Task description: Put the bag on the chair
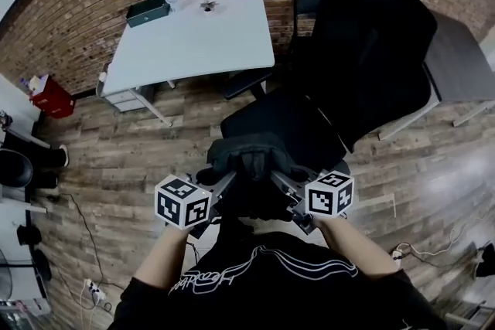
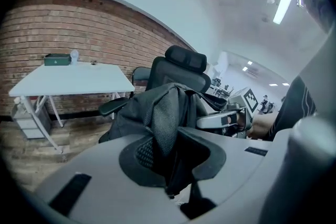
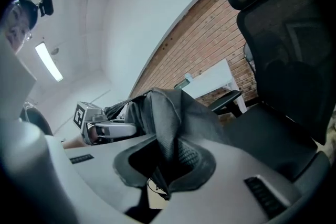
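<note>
Bag (image 1: 247, 157): black/dark grey fabric, crumpled, mesh panel where folds are pinched. It hangs bunched between your two grippers, at front edge of black office chair (image 1: 298, 124) seat; can't tell whether it touches the seat. Your left gripper (image 2: 169, 168): jaws clamped on mesh fold of bag. Your right gripper (image 3: 164, 168): jaws clamped on fold at opposite side. Writing: white script on your black shirt (image 1: 263, 274), not readable.

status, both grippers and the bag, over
Both shut on the bag: left gripper, right gripper. Bag held up at the front of the office chair, not yet on its seat. Nothing visible in the way.
</note>
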Tool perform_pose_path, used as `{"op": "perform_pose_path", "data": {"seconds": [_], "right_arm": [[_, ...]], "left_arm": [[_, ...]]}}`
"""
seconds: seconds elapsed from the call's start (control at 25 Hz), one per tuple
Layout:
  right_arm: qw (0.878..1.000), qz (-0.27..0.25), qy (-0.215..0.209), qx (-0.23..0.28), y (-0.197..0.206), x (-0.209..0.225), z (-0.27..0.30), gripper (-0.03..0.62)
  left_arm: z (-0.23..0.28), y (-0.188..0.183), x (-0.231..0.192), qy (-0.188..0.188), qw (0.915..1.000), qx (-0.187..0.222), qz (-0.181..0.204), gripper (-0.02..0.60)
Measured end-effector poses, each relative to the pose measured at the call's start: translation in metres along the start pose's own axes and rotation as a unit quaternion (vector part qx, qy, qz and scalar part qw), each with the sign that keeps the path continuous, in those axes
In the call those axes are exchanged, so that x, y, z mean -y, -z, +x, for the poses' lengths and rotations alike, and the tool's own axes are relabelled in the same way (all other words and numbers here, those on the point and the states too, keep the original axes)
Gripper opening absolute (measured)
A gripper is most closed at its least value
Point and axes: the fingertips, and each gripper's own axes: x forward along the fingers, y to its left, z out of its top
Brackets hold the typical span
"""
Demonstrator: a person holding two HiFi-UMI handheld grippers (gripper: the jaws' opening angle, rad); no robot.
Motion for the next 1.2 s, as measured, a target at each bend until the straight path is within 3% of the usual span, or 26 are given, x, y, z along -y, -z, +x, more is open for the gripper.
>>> {"op": "perform_pose_path", "data": {"seconds": [0.32, 0.48, 0.76, 1.0, 1.2], "right_arm": [[0.989, 0.055, 0.118, 0.076, -0.06, 0.055, 0.016, 0.038], [0.973, 0.073, 0.183, 0.119, -0.08, 0.077, 0.011, 0.038], [0.939, 0.09, 0.276, 0.184, -0.096, 0.109, -0.019, 0.037], [0.917, 0.09, 0.325, 0.211, -0.108, 0.132, -0.049, 0.037], [0.911, 0.081, 0.339, 0.218, -0.114, 0.148, -0.073, 0.037]], "left_arm": [[0.07, -0.069, -0.046, 0.103, 0.992, -0.048, 0.055, 0.086], [0.104, -0.097, -0.053, 0.158, 0.9806, -0.065, 0.095, 0.086], [0.161, -0.126, -0.036, 0.224, 0.9569, -0.075, 0.168, 0.086], [0.202, -0.148, -0.013, 0.26, 0.9401, -0.068, 0.209, 0.086], [0.23, -0.159, 0.009, 0.278, 0.9304, -0.065, 0.23, 0.086]]}}
